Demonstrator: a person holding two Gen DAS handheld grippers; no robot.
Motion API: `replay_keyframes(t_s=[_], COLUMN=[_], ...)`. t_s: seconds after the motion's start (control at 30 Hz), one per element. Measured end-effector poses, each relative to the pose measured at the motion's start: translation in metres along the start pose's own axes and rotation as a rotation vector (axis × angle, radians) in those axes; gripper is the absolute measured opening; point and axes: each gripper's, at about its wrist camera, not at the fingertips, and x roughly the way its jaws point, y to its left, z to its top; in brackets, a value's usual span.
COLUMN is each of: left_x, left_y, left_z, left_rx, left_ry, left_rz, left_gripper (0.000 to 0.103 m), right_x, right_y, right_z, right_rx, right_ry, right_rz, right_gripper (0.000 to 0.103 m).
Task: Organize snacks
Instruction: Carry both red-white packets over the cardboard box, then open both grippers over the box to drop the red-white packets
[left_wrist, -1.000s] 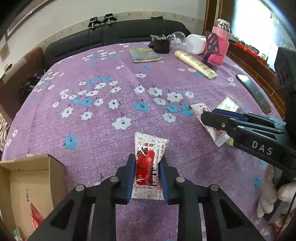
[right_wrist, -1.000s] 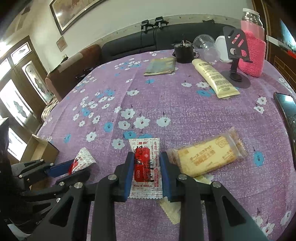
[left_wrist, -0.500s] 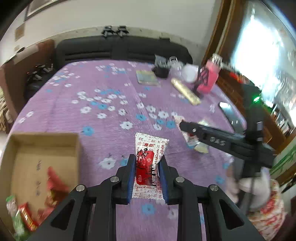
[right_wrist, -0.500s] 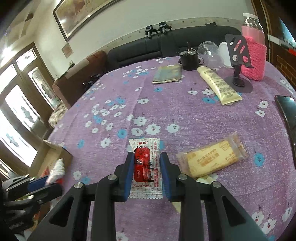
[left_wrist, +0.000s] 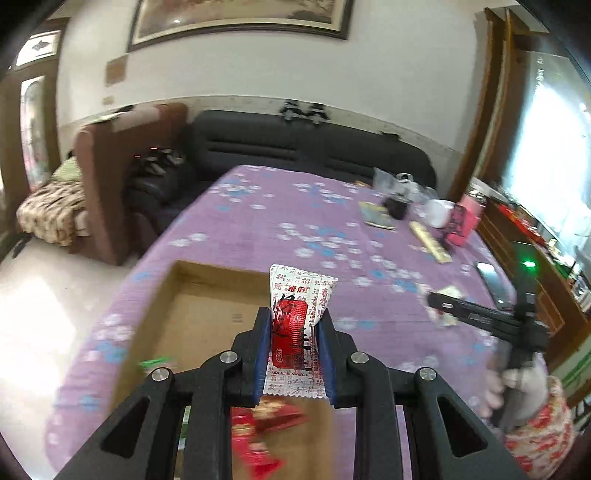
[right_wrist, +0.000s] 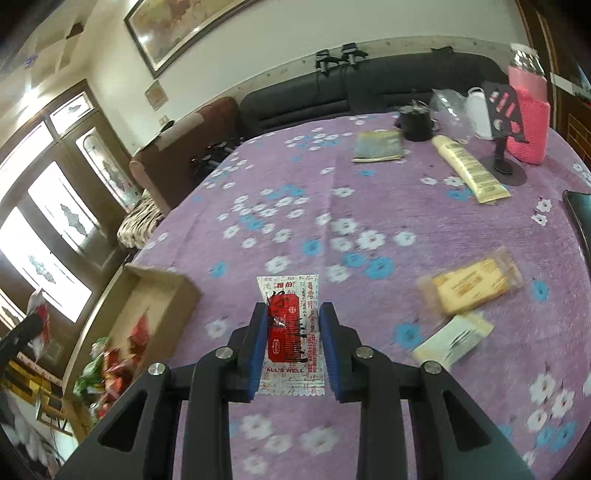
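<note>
My left gripper (left_wrist: 293, 332) is shut on a white and red snack packet (left_wrist: 295, 328) and holds it above an open cardboard box (left_wrist: 207, 306) at the table's left edge. Red and green snack packets (left_wrist: 266, 424) lie in the box. My right gripper (right_wrist: 293, 332) is shut on a matching white and red packet (right_wrist: 291, 332), held above the purple flowered tablecloth (right_wrist: 332, 192). The box (right_wrist: 155, 295) lies to its left. The right gripper also shows in the left wrist view (left_wrist: 439, 304).
A yellow biscuit packet (right_wrist: 469, 284) and a pale sachet (right_wrist: 450, 339) lie right of my right gripper. Farther back are a cream tube (right_wrist: 469, 170), a booklet (right_wrist: 376, 147), a black cup (right_wrist: 417, 123), a pink jar (right_wrist: 528, 110) and a phone (right_wrist: 580, 214).
My left gripper has carried its packet left from the table's middle to above the box. My right gripper has lifted its packet and moved left toward the box.
</note>
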Motion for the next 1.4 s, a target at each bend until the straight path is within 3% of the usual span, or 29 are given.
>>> replay_keyframes(t_s=[0.2,0.3,0.43,0.67,0.9,1.13,1.2,1.23,1.4], left_x=[-0.007,-0.001,0.016,0.062,0.092,0.100,0.097,0.096,0.086], left_y=[0.050,0.062,0.077,0.097,0.113,0.122,0.124,0.127,0.128], left_z=[-0.002,-0.001,-0.002,-0.004,-0.011,-0.016,-0.016,-0.015,-0.015], left_rx=[-0.014,-0.026,-0.060,-0.121,-0.155,-0.182,-0.197,-0.206,-0.233], left_ry=[0.005,0.013,0.049,0.146,0.214,0.231,0.220,0.214,0.193], left_rz=[0.064,0.055,0.028,0.016,0.027,0.023,0.020,0.019,0.000], left_gripper=[0.025,0.025,0.025,0.025,0.025,0.026,0.032,0.041,0.053], right_x=[-0.008,-0.005,0.016,0.073,0.117,0.137,0.140,0.139,0.126], right_y=[0.062,0.092,0.138,0.199,0.222,0.232,0.231,0.231,0.230], right_z=[0.003,0.010,0.012,-0.004,-0.019,-0.026,-0.026,-0.027,-0.024], right_rx=[-0.091,-0.119,-0.138,-0.217,-0.261,-0.277,-0.265,-0.261,-0.259], right_ry=[0.017,0.033,0.102,0.215,0.289,0.309,0.312,0.311,0.276], right_rz=[0.038,0.074,0.154,0.147,0.100,0.061,0.058,0.059,0.062], right_gripper=[0.027,0.027,0.028,0.028,0.027,0.028,0.030,0.030,0.033])
